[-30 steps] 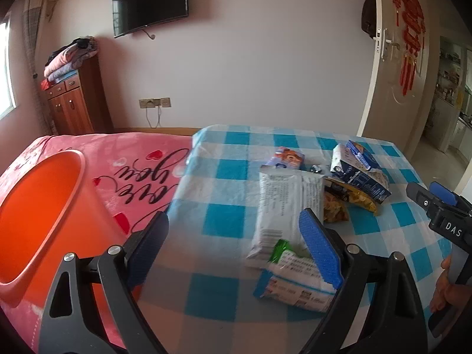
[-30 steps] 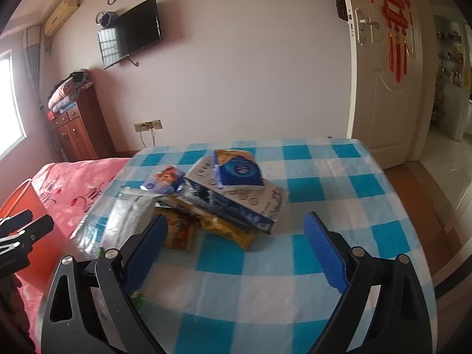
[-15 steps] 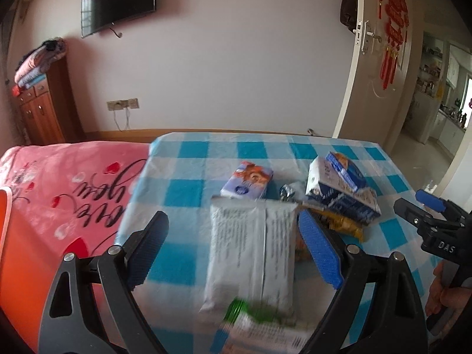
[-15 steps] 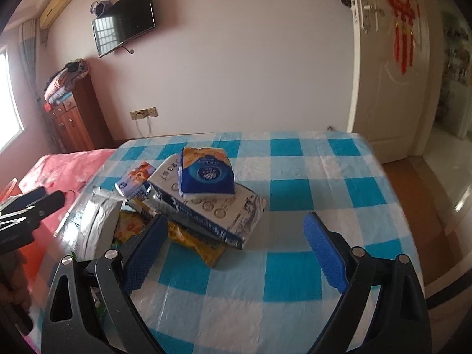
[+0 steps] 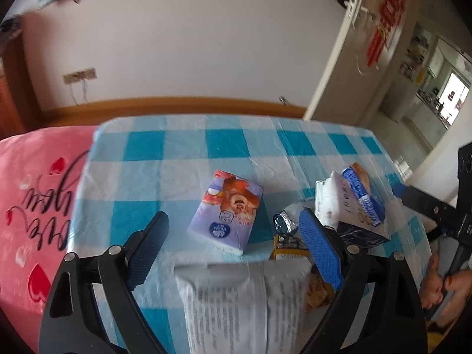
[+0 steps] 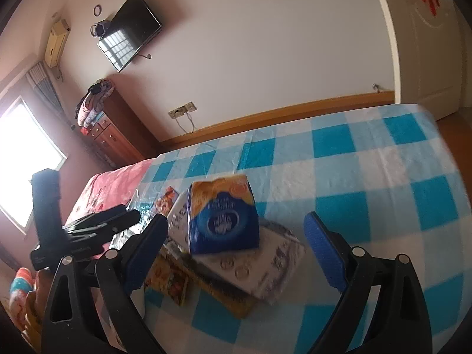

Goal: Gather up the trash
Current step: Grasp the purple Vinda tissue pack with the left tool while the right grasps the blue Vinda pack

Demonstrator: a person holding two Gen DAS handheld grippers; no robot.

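Two tissue packs (image 5: 225,212) and perhaps four wrappers (image 5: 244,303); both grippers (image 5: 233,246) (image 6: 237,243) gape, empty.

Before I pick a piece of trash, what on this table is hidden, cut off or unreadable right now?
- White packet: left wrist view, near end cut off by the frame's bottom edge; print blurred.
- Yellow snack bag: right wrist view, mostly buried under the white pack.
- Purple tissue pack: right wrist view, largely hidden behind the blue tissue pack.

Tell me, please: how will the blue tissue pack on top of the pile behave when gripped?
The blue tissue pack looks soft and plastic-wrapped, so it probably squashes and feels light. It lies tilted on the white bag, so a push may slide it off.
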